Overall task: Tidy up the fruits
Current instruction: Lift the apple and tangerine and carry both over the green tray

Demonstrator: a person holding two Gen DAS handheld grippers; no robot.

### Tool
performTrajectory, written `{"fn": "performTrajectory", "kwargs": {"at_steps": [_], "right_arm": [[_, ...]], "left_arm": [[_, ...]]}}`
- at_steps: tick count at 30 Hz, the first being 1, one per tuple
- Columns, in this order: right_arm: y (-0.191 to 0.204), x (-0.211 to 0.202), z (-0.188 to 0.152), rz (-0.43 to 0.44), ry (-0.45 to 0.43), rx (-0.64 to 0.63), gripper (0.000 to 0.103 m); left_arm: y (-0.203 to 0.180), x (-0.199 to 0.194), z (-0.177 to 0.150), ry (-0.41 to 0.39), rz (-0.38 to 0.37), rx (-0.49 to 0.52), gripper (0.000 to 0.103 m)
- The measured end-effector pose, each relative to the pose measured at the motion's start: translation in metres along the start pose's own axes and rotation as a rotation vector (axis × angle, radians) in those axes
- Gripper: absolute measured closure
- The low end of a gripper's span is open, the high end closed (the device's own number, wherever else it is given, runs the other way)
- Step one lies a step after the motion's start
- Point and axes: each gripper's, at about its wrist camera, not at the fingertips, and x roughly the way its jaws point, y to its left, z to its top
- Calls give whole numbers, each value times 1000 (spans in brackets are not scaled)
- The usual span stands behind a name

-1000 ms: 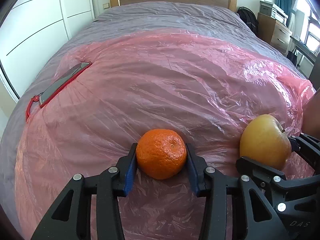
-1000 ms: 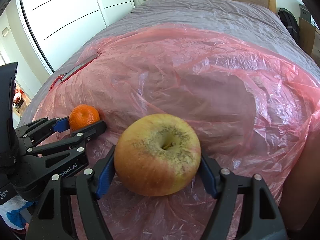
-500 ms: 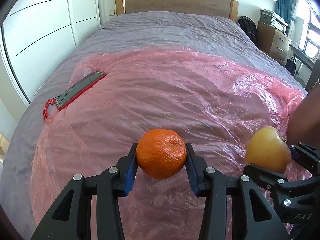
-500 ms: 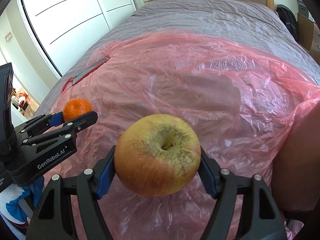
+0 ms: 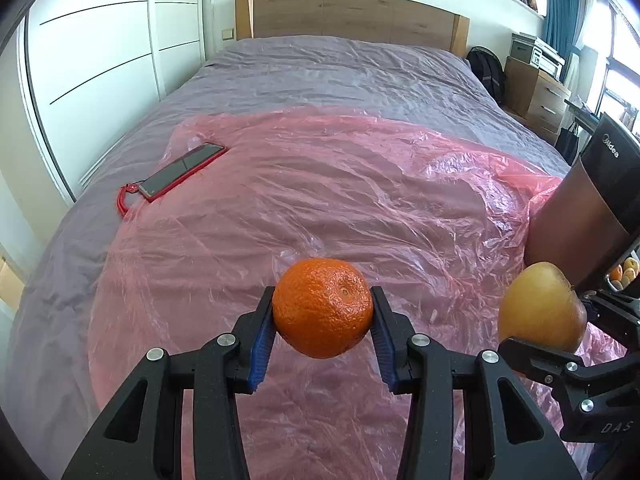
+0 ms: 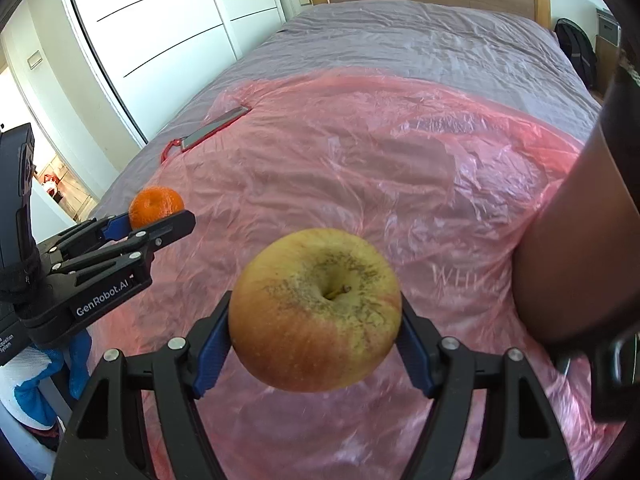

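While a second ago both fruits sat near the sheet (image 5: 360,200), now left gripper (image 5: 322,322) clamps orange (image 5: 322,308), right gripper (image 6: 316,326) clamps apple (image 6: 315,310), both lifted clear.

Left wrist view: the tangerine (image 5: 322,307) covers the inner faces of the blue pads (image 5: 259,350), contact not directly visible. The apple (image 5: 541,312) is partly covered by a black finger (image 5: 532,356) at its lower edge; its far pad is hidden. Small fruits (image 5: 625,273) at the right edge are too tiny and cropped to name. The brown appliance (image 5: 588,216) is cut off on the right. Right wrist view: the phone (image 6: 212,128) screen is too small to read. The bed's (image 6: 420,40) near edge is hidden.
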Motion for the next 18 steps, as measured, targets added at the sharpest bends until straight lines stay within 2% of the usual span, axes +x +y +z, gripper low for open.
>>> {"fn": "performTrajectory", "kwargs": {"at_steps": [18], "right_arm": [[37,-83,-57,-15,-16,-20,16]], "left_arm": [[-6,-90,-51,-51,-33,-9,64]]}}
